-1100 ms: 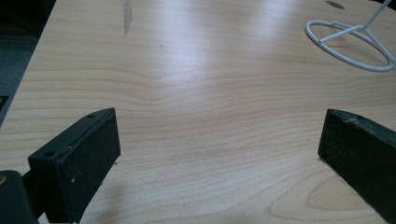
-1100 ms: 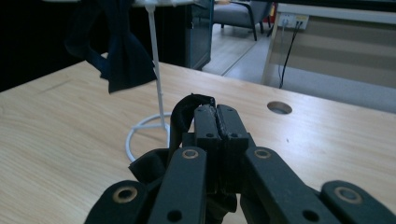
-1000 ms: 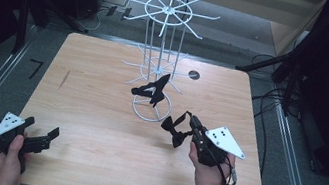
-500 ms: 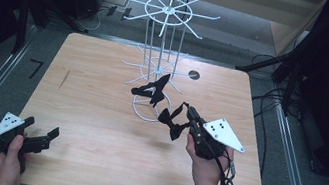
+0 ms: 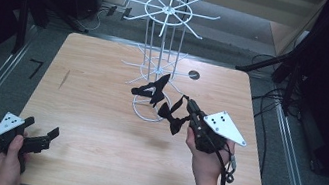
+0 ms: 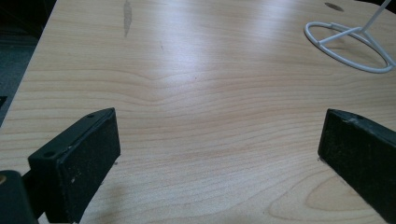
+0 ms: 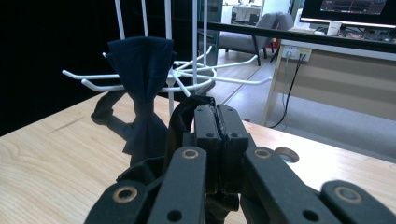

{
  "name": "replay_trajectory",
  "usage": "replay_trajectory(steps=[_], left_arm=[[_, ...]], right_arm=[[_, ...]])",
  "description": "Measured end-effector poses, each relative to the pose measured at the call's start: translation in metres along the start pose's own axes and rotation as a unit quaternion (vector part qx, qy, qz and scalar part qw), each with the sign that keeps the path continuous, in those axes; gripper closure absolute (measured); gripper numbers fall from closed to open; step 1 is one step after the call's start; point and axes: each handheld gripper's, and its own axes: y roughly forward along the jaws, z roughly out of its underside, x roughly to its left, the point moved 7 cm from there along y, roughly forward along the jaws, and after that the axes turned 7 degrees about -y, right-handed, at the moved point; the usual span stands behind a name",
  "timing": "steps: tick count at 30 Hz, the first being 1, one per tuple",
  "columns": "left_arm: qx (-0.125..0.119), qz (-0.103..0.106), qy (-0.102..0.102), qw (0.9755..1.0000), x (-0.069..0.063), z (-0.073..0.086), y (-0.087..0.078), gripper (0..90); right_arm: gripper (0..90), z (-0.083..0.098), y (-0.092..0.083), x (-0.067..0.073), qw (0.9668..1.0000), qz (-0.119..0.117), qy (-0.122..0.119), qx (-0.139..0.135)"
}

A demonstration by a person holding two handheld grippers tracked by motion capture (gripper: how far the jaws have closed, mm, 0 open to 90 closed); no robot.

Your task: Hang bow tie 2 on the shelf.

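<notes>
While the right gripper (image 5: 189,108) sits just right of frame centre in the high view, its jaws are pressed together on the strap of a black bow tie (image 5: 172,115), which dangles from them just above the table (image 5: 93,111), right beside the ring base of the rack. In the right gripper view the 2 jaws meet w/ dark fabric pinched between them at mid-frame; the gripper (image 7: 217,122) points toward the rack's lower arms.

2 bow ties total: the held one, plus a second bow tie (image 5: 152,88) hanging on a lower arm of the white wire rack (image 5: 168,9), centre of the high view; in the right gripper view that hung bow tie (image 7: 142,74) shows upper left, dark navy, draped over a white arm.

1 rack, w/ 2 tiers of spoke arms & a round wire base on the wood.

Left gripper (image 5: 39,135) is at lower left of the high view, low over the table, jaws wide apart w/ nothing between; left gripper view shows bare wood between its 2 pads and the rack's base ring (image 6: 348,46) at upper right. 2 grippers, 2 hands. 1 small dark hole (image 5: 194,75) in the tabletop, right of the rack.
</notes>
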Motion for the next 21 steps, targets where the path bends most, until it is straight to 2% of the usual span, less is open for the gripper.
replay_trajectory(steps=[9, 21], left_arm=[[-0.002, 0.002, -0.002, 1.0000, 0.000, 0.000, 0.000, 0.0], [-0.002, 0.002, -0.001, 1.0000, 0.000, 0.000, 0.000, 0.0]], right_arm=[[89.7, -0.008, 0.005, 0.000, 1.0000, -0.003, 0.002, -0.001], [89.7, -0.002, 0.022, -0.005, 0.9996, -0.013, 0.022, 0.015]])
